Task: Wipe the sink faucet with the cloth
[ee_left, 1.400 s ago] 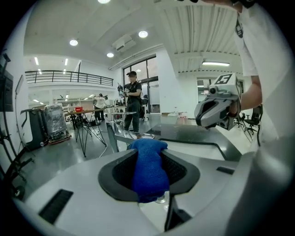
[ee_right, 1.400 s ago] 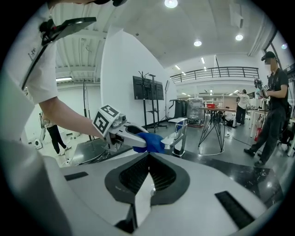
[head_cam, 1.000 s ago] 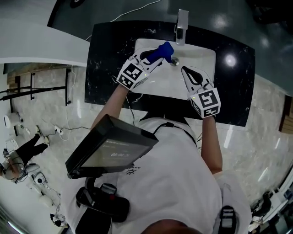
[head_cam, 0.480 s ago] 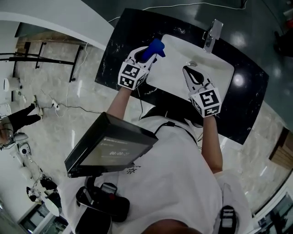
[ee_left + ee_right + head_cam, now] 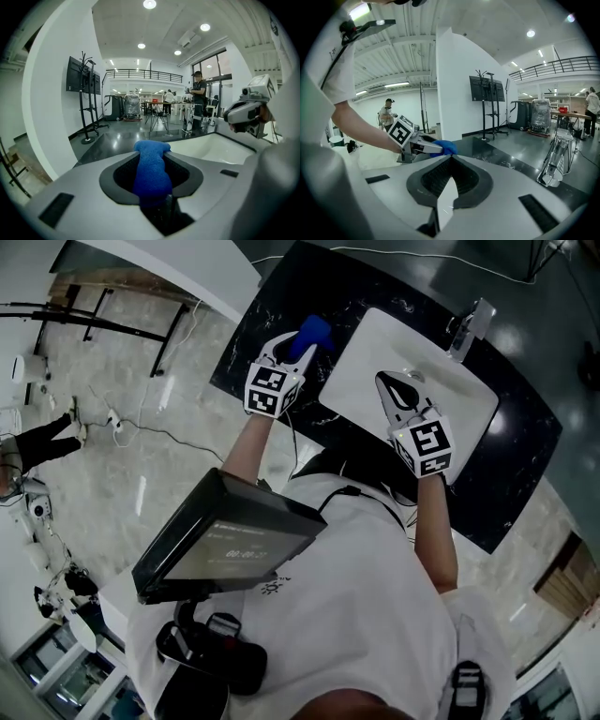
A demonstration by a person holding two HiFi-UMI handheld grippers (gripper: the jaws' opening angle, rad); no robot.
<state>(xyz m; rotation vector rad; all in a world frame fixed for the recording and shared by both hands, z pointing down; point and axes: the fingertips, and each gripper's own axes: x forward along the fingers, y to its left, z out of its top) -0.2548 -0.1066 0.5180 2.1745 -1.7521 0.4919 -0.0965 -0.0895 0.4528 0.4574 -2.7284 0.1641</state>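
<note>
Blue terry cloth, pinched in the jaws of the left gripper, over the black marble counter just left of the white rectangular sink; contact with the counter unclear. Right gripper, jaws together and empty, above the sink, apart from the chrome faucet.

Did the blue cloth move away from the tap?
Yes. The blue cloth, clamped in the left gripper, has gone from over the white basin to the black counter, farther from the faucet.
</note>
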